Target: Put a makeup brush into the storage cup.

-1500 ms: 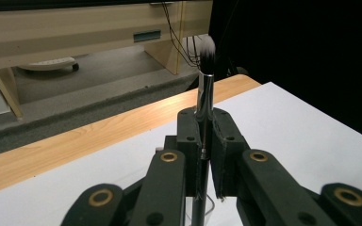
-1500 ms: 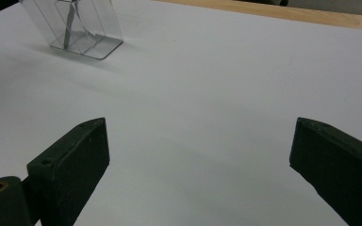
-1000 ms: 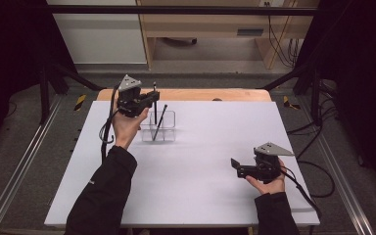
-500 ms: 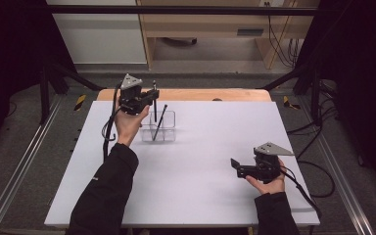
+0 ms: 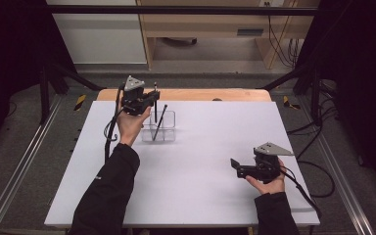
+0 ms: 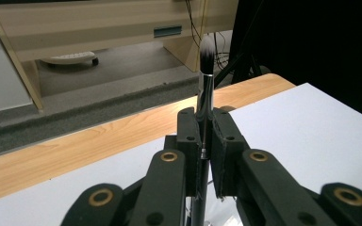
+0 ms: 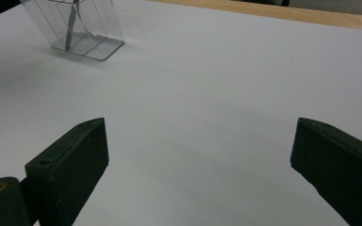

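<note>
Near the desk's far-left corner, the left gripper (image 5: 149, 100) has its jaws clamped on a makeup brush (image 6: 204, 99), upright with bristles up, above the clear organizer (image 5: 164, 128), where another brush (image 5: 159, 122) leans. Likely the brush is going into a compartment: keep it vertical, centre it over an open cell, then lower before releasing. The right gripper (image 5: 236, 167) rests near the desk's near-right corner, jaws wide open and empty.

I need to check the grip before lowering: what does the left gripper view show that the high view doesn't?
Left gripper view alone: the brush's white bristle tip, and the left tongs clamped on its handle. High view alone: the clear holder with a second brush leaning inside, and the right tongs. Both: the held brush upright, and the white table.
</note>
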The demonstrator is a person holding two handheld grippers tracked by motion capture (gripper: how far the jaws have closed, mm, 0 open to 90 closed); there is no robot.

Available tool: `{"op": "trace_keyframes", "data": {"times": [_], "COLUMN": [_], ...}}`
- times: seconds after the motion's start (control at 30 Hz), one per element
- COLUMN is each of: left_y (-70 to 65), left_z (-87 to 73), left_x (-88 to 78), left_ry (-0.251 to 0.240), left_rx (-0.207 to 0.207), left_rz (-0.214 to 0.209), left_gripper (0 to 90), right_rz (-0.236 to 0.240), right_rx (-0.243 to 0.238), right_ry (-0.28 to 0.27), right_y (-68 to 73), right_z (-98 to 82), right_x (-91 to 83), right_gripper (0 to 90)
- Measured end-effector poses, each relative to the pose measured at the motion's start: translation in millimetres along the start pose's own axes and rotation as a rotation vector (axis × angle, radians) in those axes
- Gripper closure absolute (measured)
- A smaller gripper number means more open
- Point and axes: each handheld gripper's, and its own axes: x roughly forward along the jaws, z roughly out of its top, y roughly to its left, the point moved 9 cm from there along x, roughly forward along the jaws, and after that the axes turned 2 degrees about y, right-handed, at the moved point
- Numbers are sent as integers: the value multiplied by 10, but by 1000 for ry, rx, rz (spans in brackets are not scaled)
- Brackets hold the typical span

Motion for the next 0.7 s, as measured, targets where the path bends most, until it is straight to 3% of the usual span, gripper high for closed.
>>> {"op": "trace_keyframes", "data": {"times": [0.7], "left_y": [69], "left_z": [-231], "left_x": [54], "left_ry": [29], "left_rx": [-2], "left_rz": [20], "left_gripper": [832], "right_rz": [2], "right_rx": [-1], "right_ry": [3], "right_y": [10], "right_z": [-9], "right_x": [14], "right_gripper": [54]}}
